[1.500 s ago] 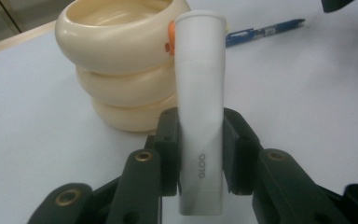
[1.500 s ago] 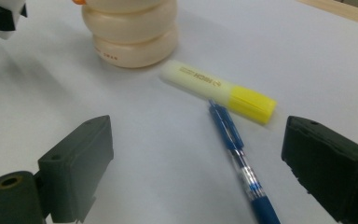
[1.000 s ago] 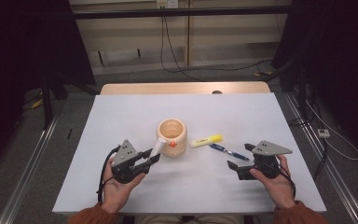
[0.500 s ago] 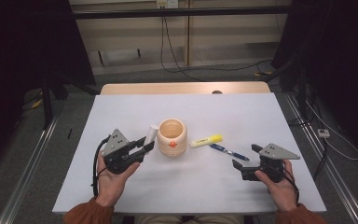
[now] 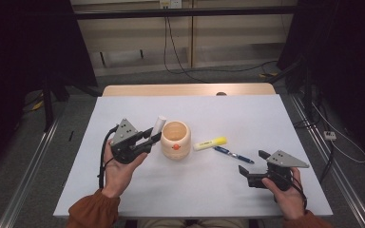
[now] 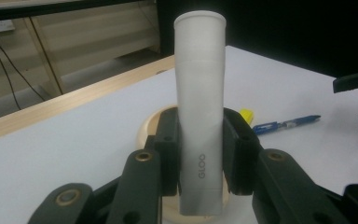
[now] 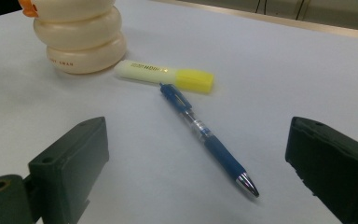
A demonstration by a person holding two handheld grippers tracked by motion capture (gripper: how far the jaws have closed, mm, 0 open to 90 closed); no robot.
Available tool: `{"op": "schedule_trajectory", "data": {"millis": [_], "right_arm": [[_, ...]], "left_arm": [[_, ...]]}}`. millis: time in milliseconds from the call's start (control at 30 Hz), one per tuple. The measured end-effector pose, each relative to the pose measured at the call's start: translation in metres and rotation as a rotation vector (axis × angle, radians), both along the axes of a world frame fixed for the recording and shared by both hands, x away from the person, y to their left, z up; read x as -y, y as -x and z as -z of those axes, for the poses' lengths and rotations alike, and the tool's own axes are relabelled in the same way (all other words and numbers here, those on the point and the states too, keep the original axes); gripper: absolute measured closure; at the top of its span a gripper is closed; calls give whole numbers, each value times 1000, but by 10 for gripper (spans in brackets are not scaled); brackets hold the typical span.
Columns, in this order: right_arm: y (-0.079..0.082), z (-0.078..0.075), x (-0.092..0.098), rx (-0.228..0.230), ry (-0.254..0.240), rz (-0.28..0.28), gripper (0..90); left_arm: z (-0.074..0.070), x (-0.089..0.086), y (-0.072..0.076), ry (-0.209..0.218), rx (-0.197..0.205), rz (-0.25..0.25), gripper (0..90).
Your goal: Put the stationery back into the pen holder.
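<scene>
The left gripper holds a white glue stick, its two black pads clamped on the lower half of the tube. In the left gripper view the glue stick stands upright between the pads, its rounded cap well above them and its base just over the rim of the wooden cup. From the high view the stick sits just left of the wooden cup, tilted slightly toward it and raised off the table.

To the right of the cup lies a yellow highlighter, and just beyond it a blue pen, both flat on the table. The right gripper rests farther right of the cup, its jaws spread wide with nothing between them. In the right gripper view the blue pen lies ahead of the parted pads, pointing tip-first toward them, with the highlighter touching its far end.
</scene>
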State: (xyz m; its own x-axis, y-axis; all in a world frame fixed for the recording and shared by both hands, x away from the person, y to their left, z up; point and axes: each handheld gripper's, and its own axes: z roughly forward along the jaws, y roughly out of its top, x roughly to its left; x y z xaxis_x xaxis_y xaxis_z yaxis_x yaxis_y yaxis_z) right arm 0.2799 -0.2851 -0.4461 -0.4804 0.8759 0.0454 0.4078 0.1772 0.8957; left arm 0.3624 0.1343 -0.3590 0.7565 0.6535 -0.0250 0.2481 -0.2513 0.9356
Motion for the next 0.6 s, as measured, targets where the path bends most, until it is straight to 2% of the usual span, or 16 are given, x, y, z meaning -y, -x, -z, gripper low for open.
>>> {"op": "schedule_trajectory", "data": {"millis": [133,267,400,600], "right_arm": [[1,1,2,-4,-2,17,59],[0,2,1,-6,-7,11,59],[-1,1,2,-8,-21,17,59],[-1,2,1,-7,-19,8,55]], "left_arm": [[-4,7,-8,20,3,-2,710],[-7,14,-17,28,-1,-3,710],[-6,22,-24,33,17,-2,710],[-3,32,-34,44,22,-2,710]]}}
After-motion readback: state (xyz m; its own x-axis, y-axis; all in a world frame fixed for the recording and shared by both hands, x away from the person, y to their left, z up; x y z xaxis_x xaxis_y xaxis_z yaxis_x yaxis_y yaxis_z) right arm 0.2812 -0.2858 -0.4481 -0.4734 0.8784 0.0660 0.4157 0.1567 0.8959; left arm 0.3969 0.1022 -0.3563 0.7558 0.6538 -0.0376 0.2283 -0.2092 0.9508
